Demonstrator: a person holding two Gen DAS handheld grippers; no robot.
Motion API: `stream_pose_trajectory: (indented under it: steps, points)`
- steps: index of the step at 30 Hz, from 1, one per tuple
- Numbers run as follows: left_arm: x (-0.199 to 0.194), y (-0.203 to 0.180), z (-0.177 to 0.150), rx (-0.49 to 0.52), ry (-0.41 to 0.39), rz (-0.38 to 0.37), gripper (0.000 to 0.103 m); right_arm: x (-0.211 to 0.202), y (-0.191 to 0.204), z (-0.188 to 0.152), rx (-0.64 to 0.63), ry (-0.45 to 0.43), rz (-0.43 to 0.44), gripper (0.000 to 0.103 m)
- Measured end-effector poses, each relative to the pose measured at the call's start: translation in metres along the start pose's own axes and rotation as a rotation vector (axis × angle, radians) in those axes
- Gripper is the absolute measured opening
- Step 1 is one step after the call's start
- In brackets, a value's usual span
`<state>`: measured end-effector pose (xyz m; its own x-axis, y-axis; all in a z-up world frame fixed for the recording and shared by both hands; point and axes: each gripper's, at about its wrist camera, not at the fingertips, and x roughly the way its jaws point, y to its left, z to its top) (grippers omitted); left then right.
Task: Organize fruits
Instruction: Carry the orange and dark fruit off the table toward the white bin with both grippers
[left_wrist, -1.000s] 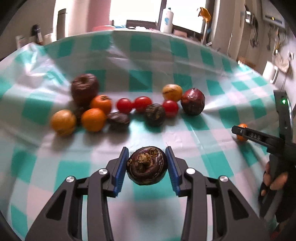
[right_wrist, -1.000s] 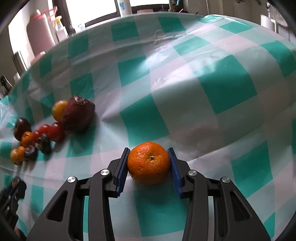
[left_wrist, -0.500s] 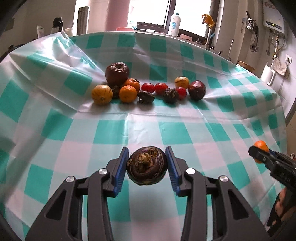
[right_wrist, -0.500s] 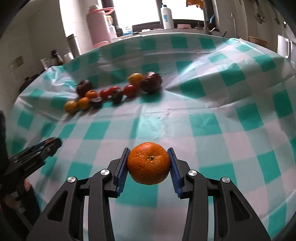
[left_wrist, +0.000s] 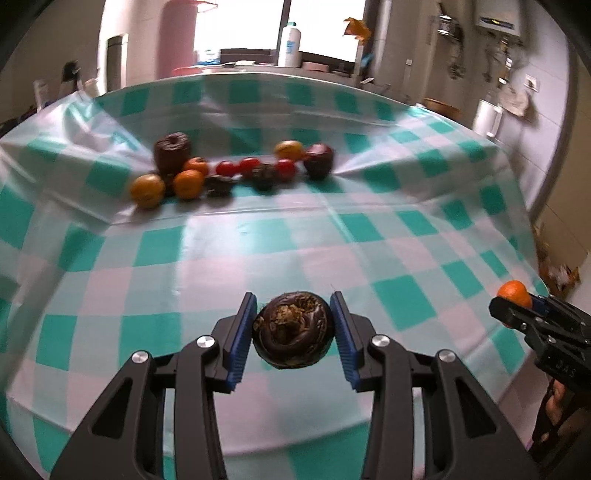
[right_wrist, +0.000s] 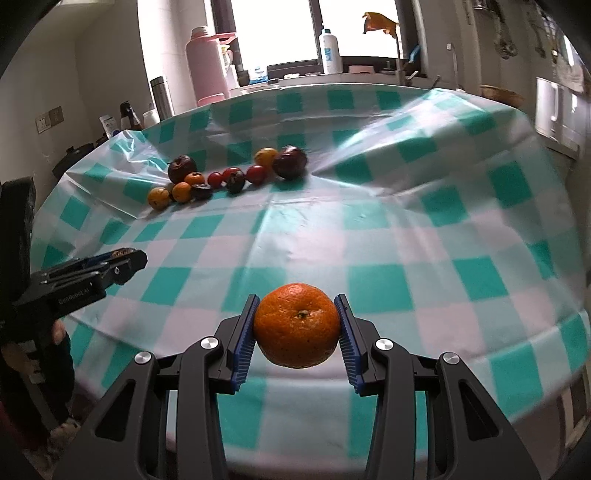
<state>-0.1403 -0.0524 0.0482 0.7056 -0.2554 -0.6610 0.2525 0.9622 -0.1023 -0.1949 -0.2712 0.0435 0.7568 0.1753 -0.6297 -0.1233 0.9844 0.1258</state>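
Left claw (left_wrist: 293, 334), wrist view: both blue pads are clamped on a dark, wrinkled mangosteen (left_wrist: 293, 330), its dried calyx facing the camera. Right claw (right_wrist: 297, 326), wrist view: pads are clamped on a mandarin orange (right_wrist: 297, 325), stem scar forward.

Change over the last second: both claws have drawn back and risen from the checked tablecloth (left_wrist: 332, 240) on the bench. A second ago each fruit sat low over the cloth, with the fruit row (left_wrist: 229, 168) close ahead of the left claw; now the row lies well apart, near the far side of the bench, and the near cloth edge shows under both claws. Each claw appears at the margin of the other's view, so the two are carried side by side, apart.

Row contents, left to right: oranges, a large dark fruit behind them, small dark fruits, cherry tomatoes, a yellow fruit and a dark red one; the fruits touch or nearly touch.

Interpretation: two fruits have been lifted clear and are in transit. No container or sorting place is visible, so their destination cannot be told. The rest of the row appears still unsorted.
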Motion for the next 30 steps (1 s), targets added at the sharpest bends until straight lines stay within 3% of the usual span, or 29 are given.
stream_pose_trajectory:
  steps: [17, 30]
  points:
    - [-0.003, -0.126, -0.03, 0.321, 0.065, -0.102, 0.041, -0.06, -0.101, -0.08, 0.199, -0.023, -0.127, 0.041]
    - [-0.001, -0.239, -0.072, 0.636, 0.13, -0.239, 0.041, -0.063, -0.159, -0.132, 0.311, 0.058, -0.281, 0.041]
